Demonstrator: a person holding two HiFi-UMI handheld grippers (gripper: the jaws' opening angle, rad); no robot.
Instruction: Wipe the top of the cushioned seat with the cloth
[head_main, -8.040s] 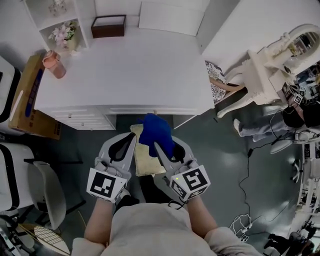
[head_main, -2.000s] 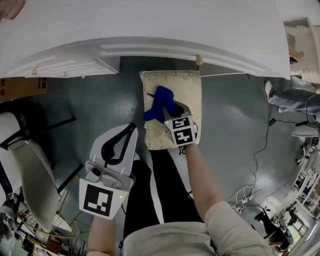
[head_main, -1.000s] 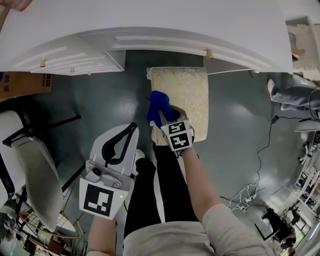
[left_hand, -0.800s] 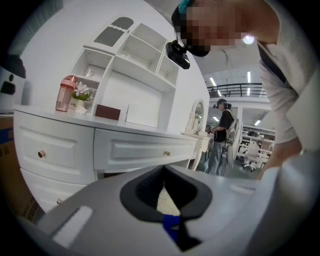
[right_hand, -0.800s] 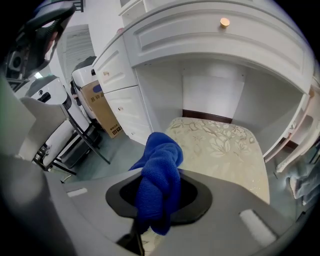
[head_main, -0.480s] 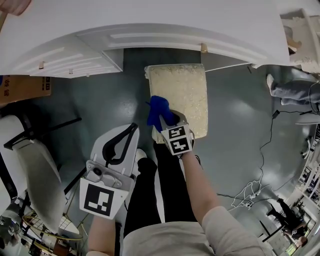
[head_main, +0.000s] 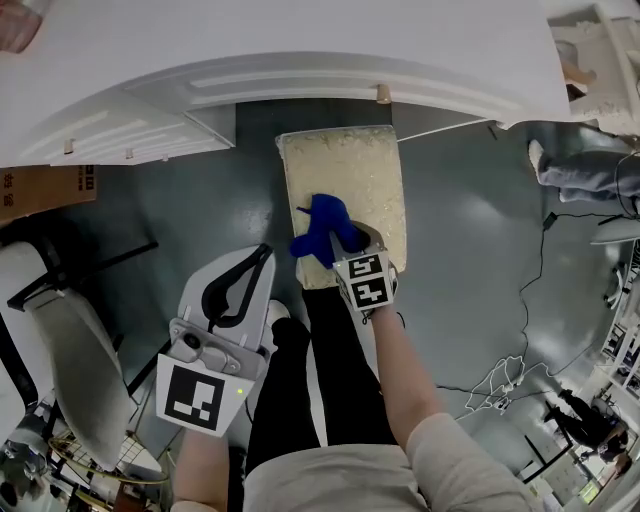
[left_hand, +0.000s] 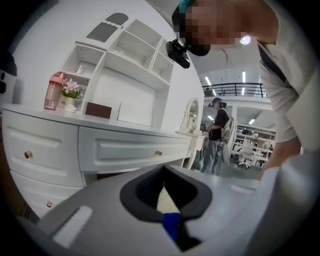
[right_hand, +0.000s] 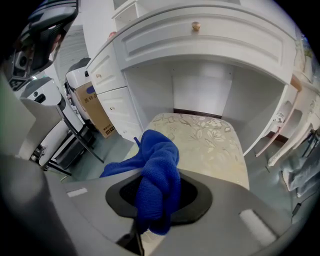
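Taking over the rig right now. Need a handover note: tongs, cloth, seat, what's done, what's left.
Left tongs: shut, empty, held off to the left of the seat.
Right tongs: shut on the blue cloth, which is bunched at the seat's near left corner, with part of it hanging past the left edge.
Seat: far end sits at the knee gap of the white desk.
Done: cloth is gripped and at the seat.
Left: no wiped area shows, so I would treat the whole top as still to do and sweep toward the far and right sides.
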